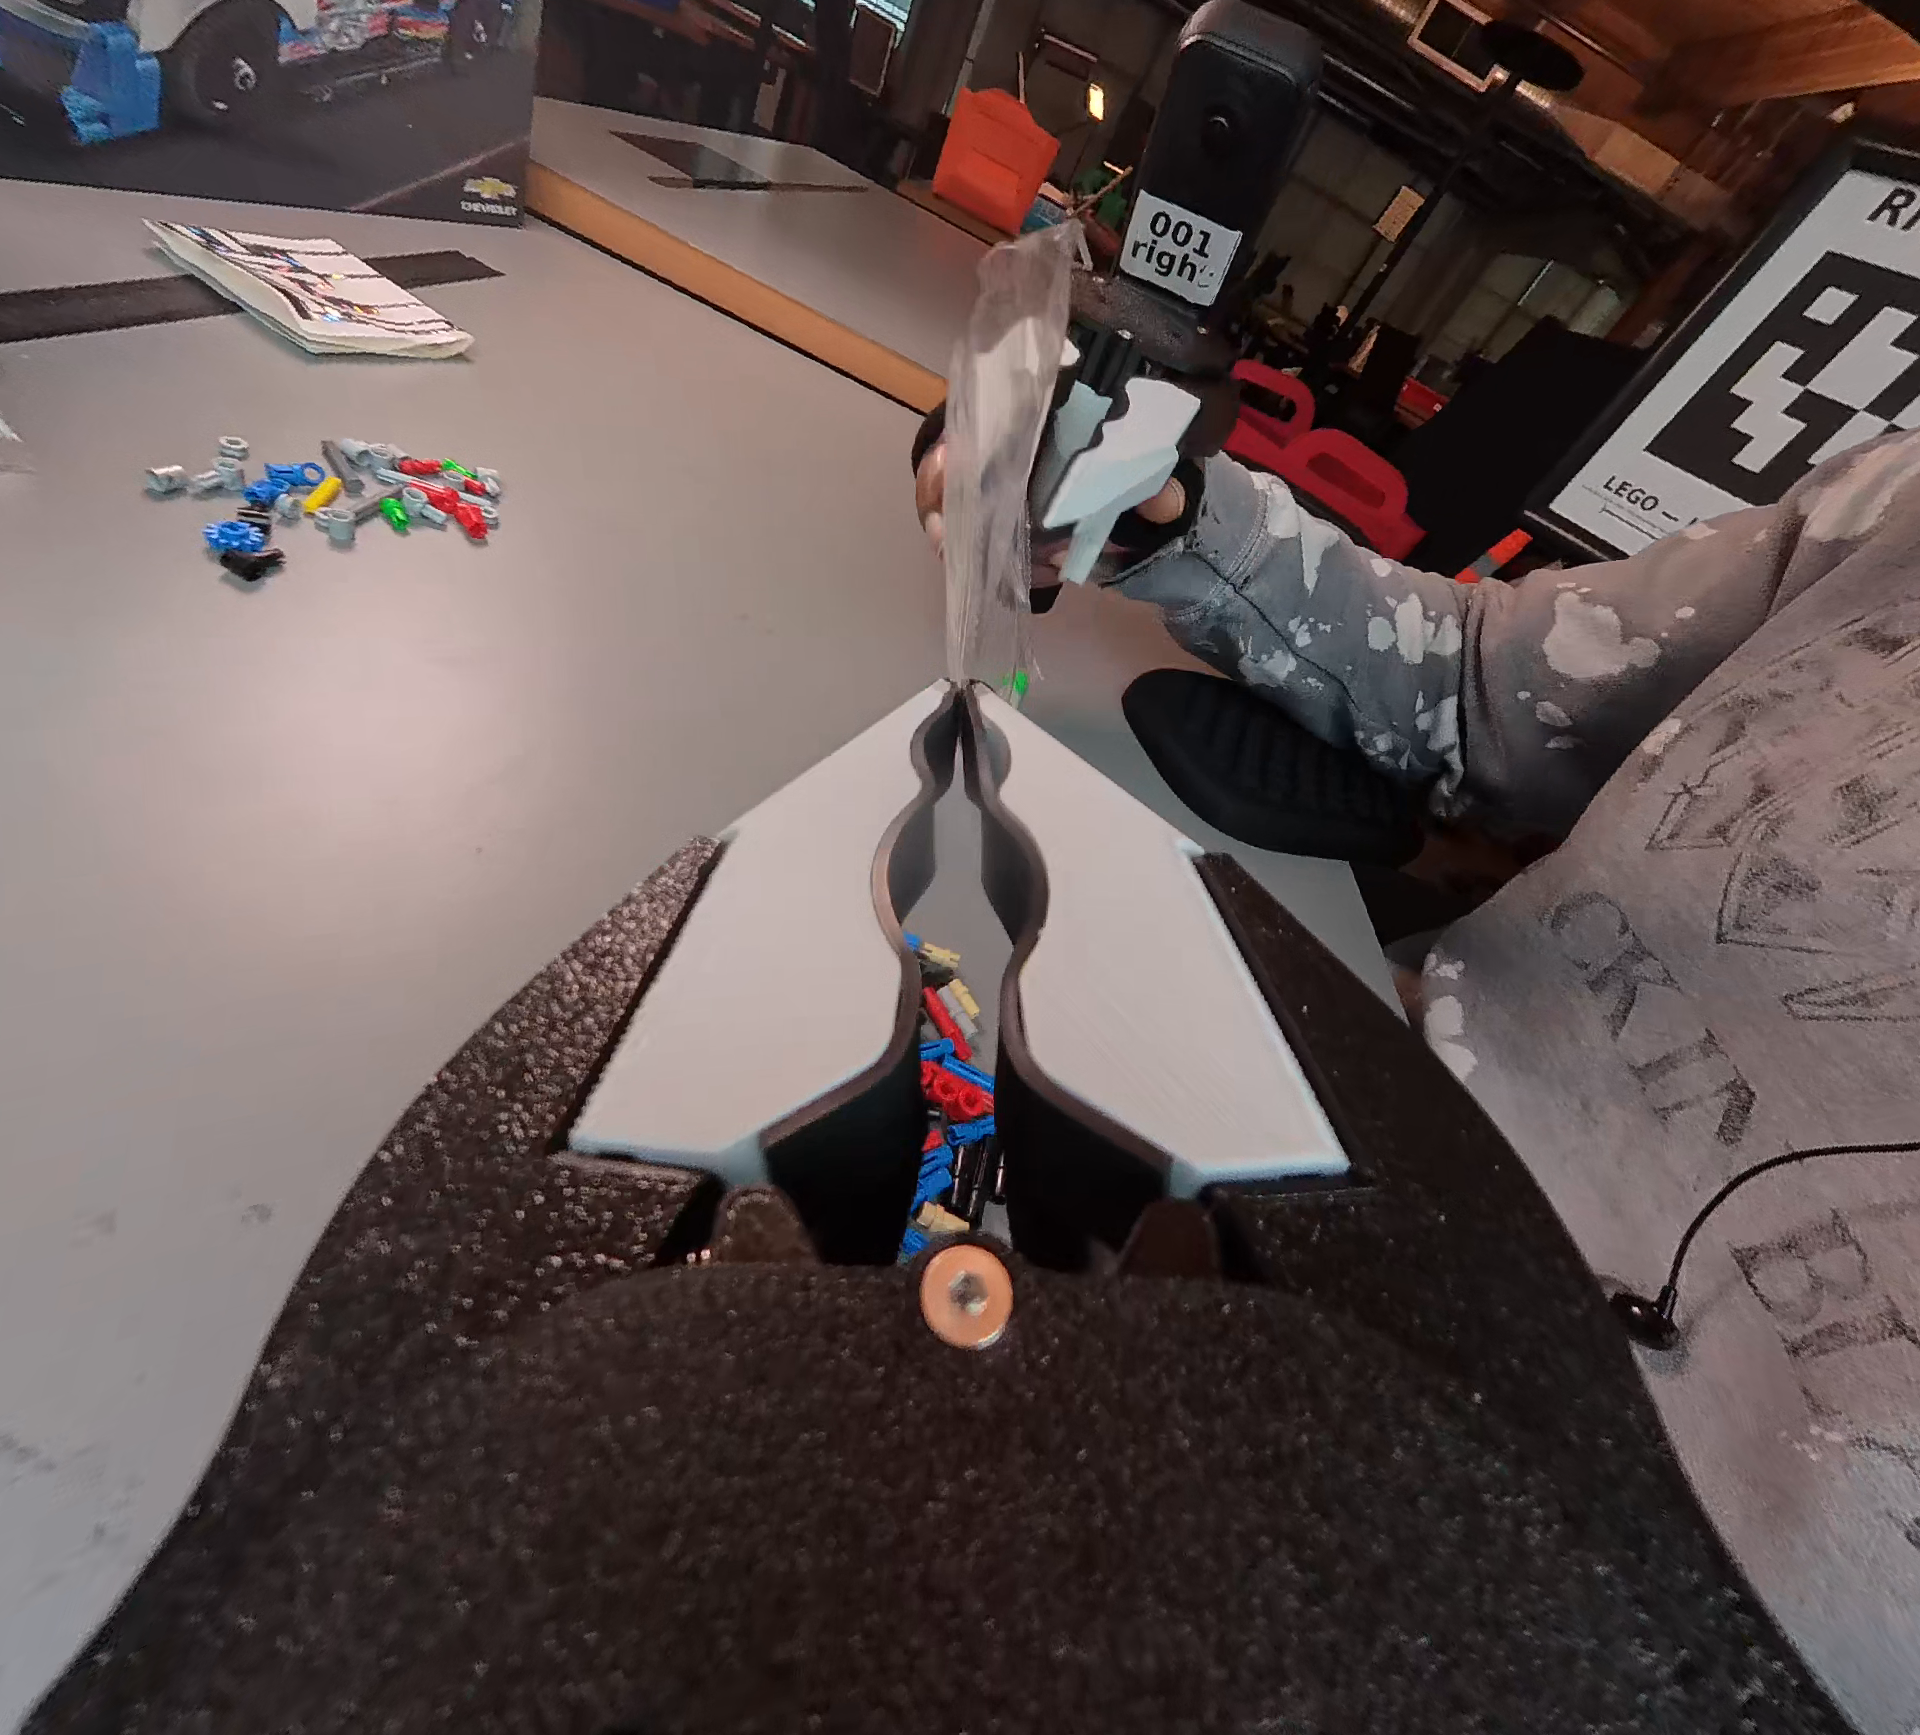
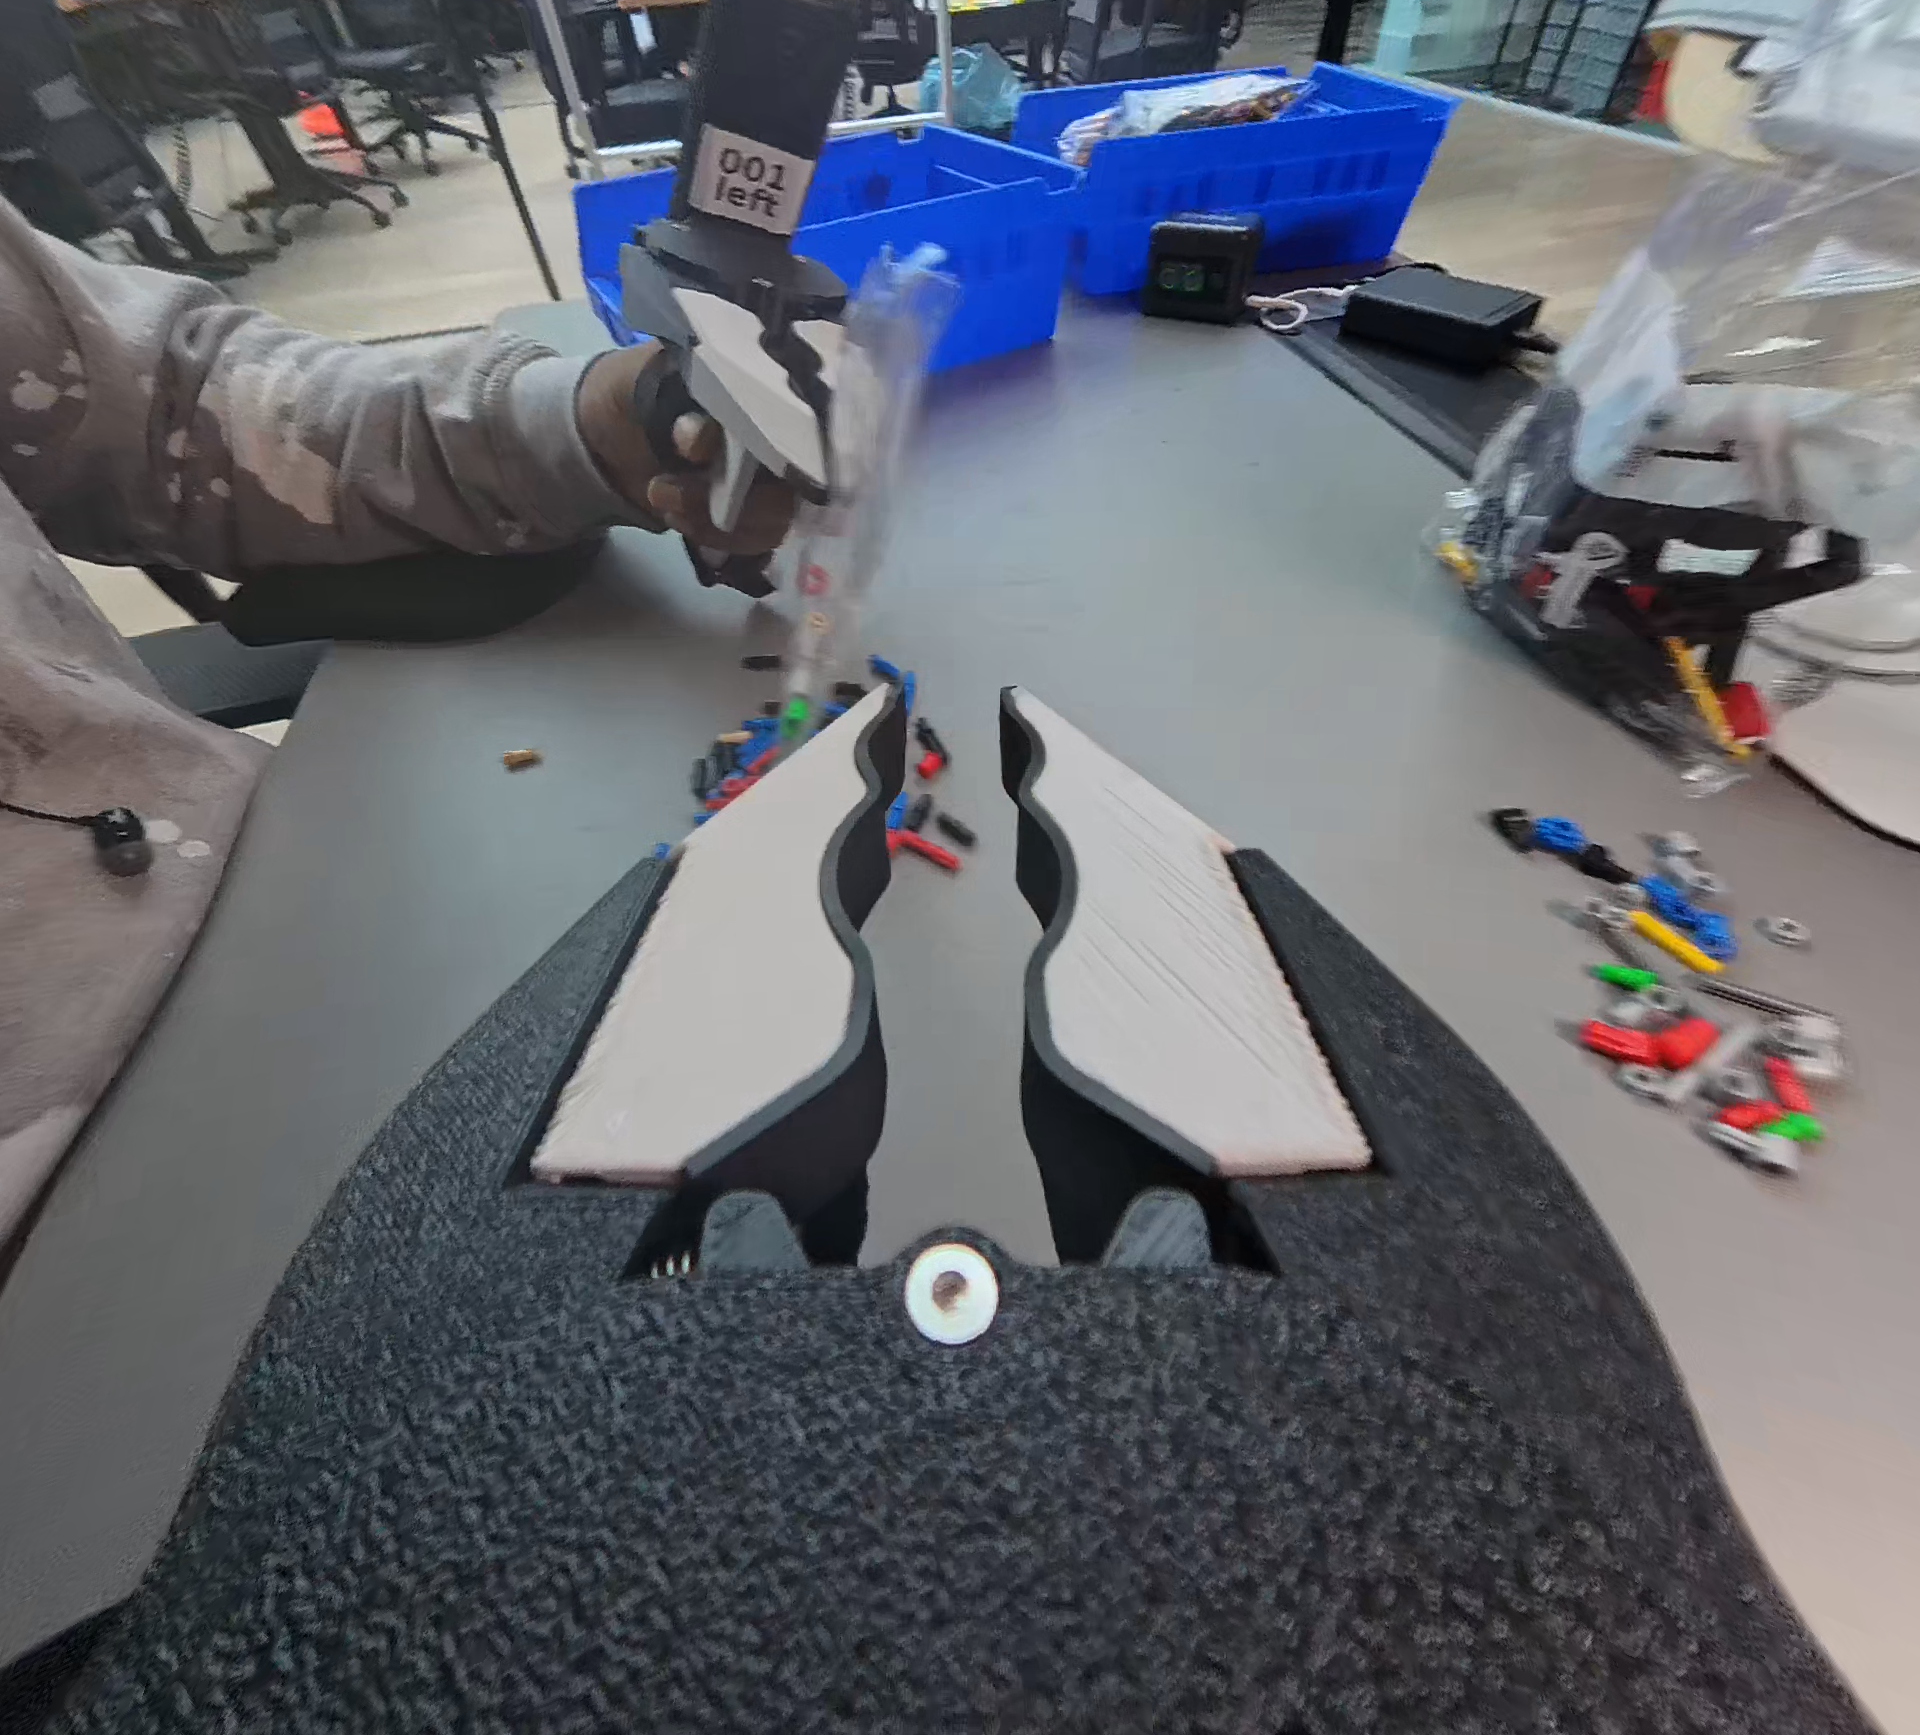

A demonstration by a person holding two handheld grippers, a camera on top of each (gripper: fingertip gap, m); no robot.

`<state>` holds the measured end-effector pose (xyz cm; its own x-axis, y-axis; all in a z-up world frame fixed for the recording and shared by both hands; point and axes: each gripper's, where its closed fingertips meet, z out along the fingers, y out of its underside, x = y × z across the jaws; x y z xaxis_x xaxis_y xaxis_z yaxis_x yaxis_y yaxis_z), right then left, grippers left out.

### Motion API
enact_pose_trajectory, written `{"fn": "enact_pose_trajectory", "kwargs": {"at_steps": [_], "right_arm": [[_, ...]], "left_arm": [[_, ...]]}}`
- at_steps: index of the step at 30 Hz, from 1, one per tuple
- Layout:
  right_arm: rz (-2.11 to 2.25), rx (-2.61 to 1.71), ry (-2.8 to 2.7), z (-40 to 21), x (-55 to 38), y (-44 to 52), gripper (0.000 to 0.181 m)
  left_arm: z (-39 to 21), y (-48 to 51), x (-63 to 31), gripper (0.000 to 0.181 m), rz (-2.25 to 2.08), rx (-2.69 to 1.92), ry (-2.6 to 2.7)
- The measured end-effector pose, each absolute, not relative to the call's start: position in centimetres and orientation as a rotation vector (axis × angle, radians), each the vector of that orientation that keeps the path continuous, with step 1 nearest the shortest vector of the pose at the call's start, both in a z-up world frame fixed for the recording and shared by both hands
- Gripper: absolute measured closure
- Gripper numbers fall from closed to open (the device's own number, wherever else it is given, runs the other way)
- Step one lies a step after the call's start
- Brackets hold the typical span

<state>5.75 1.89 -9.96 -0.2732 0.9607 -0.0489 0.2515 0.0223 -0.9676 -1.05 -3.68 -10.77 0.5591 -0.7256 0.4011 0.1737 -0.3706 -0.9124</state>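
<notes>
My left gripper (image 1: pixel 961 693) is shut on the edge of a clear plastic bag (image 1: pixel 1008 459), which stretches out blurred past its tips. In the right wrist view this gripper (image 2: pixel 821 480) holds the bag (image 2: pixel 868 397) tilted above the grey table (image 2: pixel 1195 542). Small coloured building pieces (image 2: pixel 821 750) lie in a pile under the bag and show between the left fingers (image 1: pixel 951 1083). My right gripper (image 2: pixel 948 703) is open and empty just above that pile. It also shows in the left wrist view (image 1: pixel 1081 532), close beside the bag.
A second pile of pieces (image 2: pixel 1704 989) (image 1: pixel 332 496) lies apart. Clear bags of parts (image 2: pixel 1662 563) sit at the right. Two blue bins (image 2: pixel 935 231) and black devices (image 2: pixel 1439 314) stand at the back. A booklet (image 1: pixel 312 288) and a box with a car picture (image 1: pixel 260 2) are at the far left. Tip to tip, the grippers are about 10 cm apart.
</notes>
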Motion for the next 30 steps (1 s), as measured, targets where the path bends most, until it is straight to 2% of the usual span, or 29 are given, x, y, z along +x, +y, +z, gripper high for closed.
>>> {"fn": "enact_pose_trajectory", "kwargs": {"at_steps": [3,7,11,20,26,30], "right_arm": [[0.98,-1.328,-1.612,-10.2,5.5,9.8,0.173],[0.568,-1.414,-1.826,-14.6,3.8,18.7,0.175],[0.385,-1.407,-2.122,-19.2,1.7,22.1,0.171],[0.322,-1.419,-2.498,-22.2,0.4,23.1,0.164],[0.397,-1.485,-2.501,-22.5,0.8,22.7,0.177],[0.418,-1.476,-2.404,-21.6,0.6,22.6,0.178]], "left_arm": [[-10.0,-3.5,-2.6,0.181,-0.988,-1.648,0.44],[-9.7,-3.2,-4.1,0.181,-0.966,-1.629,0.399],[-10.0,-3.2,-4.5,0.181,-0.958,-1.629,0.401],[-9.8,-3.1,-5.0,0.181,-0.998,-1.611,0.374],[-9.9,-3.2,-4.7,0.181,-1.004,-1.614,0.388],[-10.0,-3.3,-4.4,0.181,-0.997,-1.62,0.402]]}}
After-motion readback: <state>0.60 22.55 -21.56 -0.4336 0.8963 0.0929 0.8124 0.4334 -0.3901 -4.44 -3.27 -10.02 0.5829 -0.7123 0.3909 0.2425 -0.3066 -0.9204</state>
